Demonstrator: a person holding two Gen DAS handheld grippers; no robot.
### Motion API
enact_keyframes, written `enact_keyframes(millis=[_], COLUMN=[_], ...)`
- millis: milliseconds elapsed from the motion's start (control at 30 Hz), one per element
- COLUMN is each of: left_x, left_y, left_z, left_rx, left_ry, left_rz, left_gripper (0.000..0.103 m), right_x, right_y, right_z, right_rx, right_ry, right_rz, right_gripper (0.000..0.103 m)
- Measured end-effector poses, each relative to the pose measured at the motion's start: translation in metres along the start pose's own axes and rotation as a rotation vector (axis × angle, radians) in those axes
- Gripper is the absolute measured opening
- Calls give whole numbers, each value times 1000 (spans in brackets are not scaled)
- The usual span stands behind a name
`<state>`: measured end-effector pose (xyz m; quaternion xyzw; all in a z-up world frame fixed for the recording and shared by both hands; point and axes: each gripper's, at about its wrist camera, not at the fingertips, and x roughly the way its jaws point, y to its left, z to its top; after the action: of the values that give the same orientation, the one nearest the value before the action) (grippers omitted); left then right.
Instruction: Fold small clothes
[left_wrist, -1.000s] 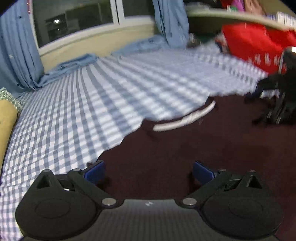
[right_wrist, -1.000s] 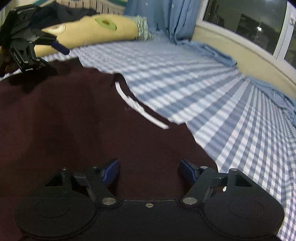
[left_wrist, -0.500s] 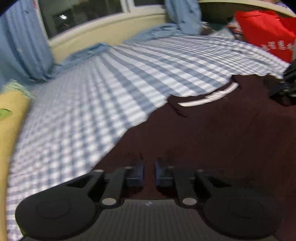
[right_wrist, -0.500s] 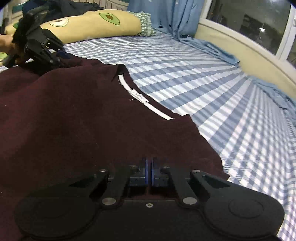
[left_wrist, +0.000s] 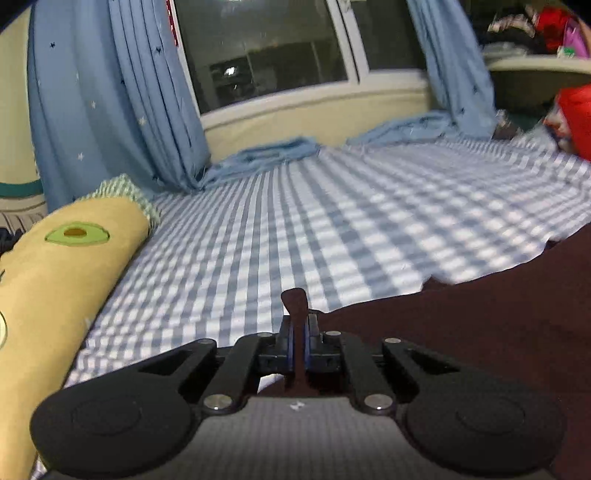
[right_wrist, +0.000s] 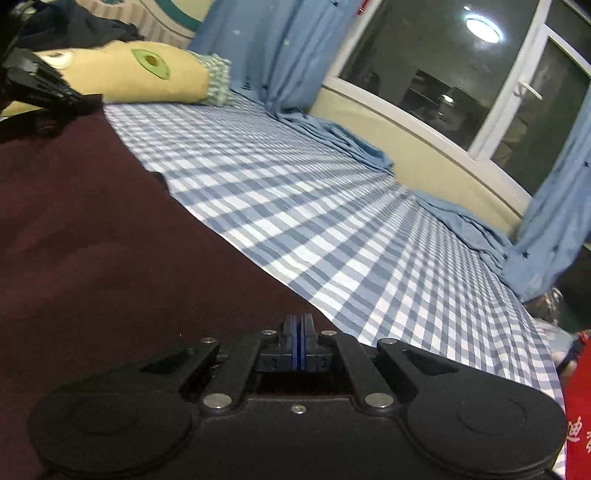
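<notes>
A dark maroon garment (left_wrist: 461, 332) lies on the blue-and-white check bed sheet (left_wrist: 332, 229). My left gripper (left_wrist: 298, 328) is shut on its edge, and a tab of maroon cloth sticks up between the blue pads. In the right wrist view the garment (right_wrist: 92, 240) fills the left side, its edge running in a taut line to my right gripper (right_wrist: 297, 332), which is shut on that edge. At the far corner of the cloth, the left gripper (right_wrist: 79, 99) shows in the top left.
A yellow avocado-print pillow (left_wrist: 55, 280) lies along the bed's left side. Blue curtains (left_wrist: 110, 103) hang by the dark window (left_wrist: 266, 55), with their hems bunched on the sheet. A red bag (left_wrist: 576, 118) sits at the far right.
Both grippers went from open to shut on the garment's edge. Both views then tilted upward, and the white neckline has dropped out of sight. The cloth edge now looks pulled taut.
</notes>
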<state>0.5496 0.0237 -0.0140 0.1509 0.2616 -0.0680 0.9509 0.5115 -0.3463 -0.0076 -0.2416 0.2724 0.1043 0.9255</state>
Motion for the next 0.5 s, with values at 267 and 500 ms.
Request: enact_keyframes(millis=[267, 500], left_x=[33, 7], left_y=[0, 31], left_z=[-16, -12], left_rx=[-46, -256], left_ry=[72, 102], left_rz=[-12, -32], left_gripper=[10, 85], right_x=[38, 8], right_y=[13, -9], right_z=[-21, -17], right_rx=[-15, 136], right_ry=[28, 5], right_rz=[-12, 15], right_gripper=[1, 63])
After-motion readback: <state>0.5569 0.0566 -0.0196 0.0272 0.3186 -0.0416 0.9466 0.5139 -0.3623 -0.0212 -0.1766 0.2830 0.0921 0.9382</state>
